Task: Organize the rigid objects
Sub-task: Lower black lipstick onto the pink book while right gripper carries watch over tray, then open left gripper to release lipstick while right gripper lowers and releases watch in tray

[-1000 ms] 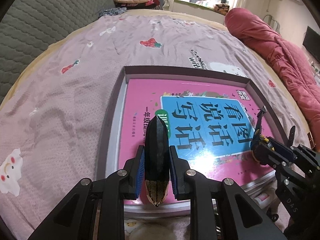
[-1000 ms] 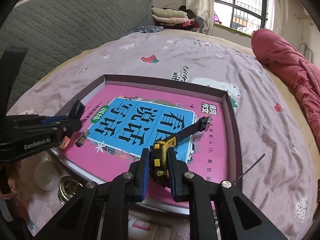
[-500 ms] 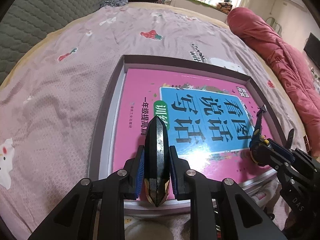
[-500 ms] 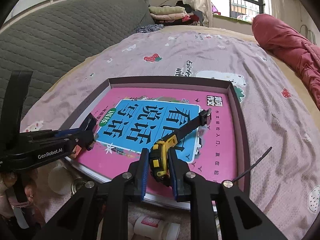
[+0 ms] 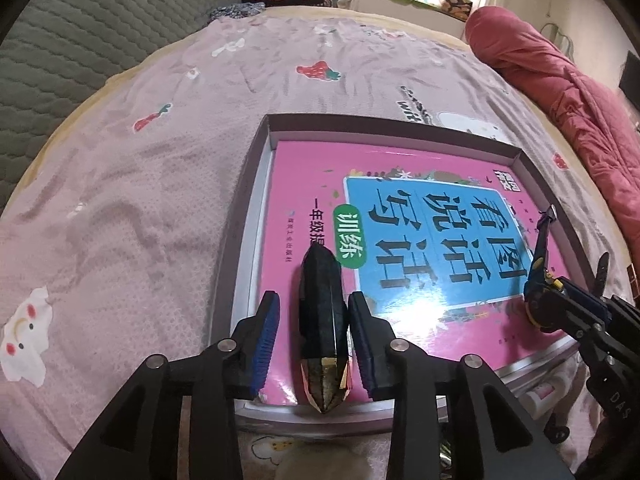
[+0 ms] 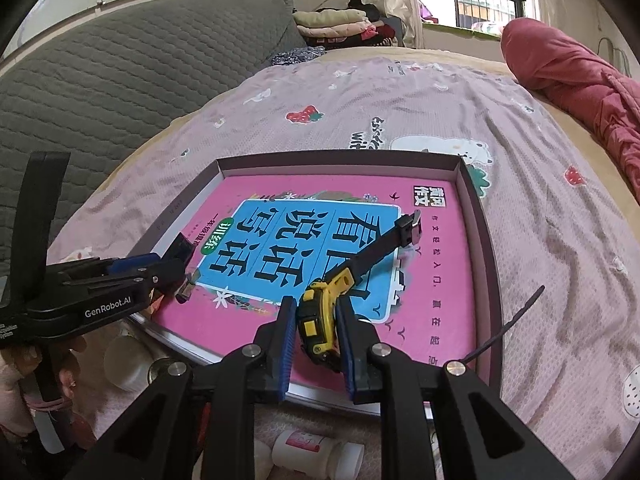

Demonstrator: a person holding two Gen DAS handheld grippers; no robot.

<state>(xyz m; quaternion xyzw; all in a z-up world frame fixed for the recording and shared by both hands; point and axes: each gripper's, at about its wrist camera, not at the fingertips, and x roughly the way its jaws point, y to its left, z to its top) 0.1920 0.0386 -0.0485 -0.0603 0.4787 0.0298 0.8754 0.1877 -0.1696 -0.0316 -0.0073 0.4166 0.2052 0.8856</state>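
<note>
A dark faceted piece with a gold tip lies on the pink book inside the shallow box. My left gripper straddles it with its jaws opening, and a gap shows on each side of the piece. From the right wrist view the same left gripper and dark piece sit at the box's left edge. My right gripper is shut on a yellow tape measure just above the book, its black strap trailing over the cover. The tape measure also shows at the right of the left wrist view.
The box rests on a pink bedspread. A black cable tie lies right of the box. A white bottle and a metal lid sit near the box's front edge. A red quilt lies far right, a grey padded headboard left.
The left jaws were clamped on the dark piece and have parted from it; the piece now lies free on the book. The right gripper keeps its hold on the tape measure.
</note>
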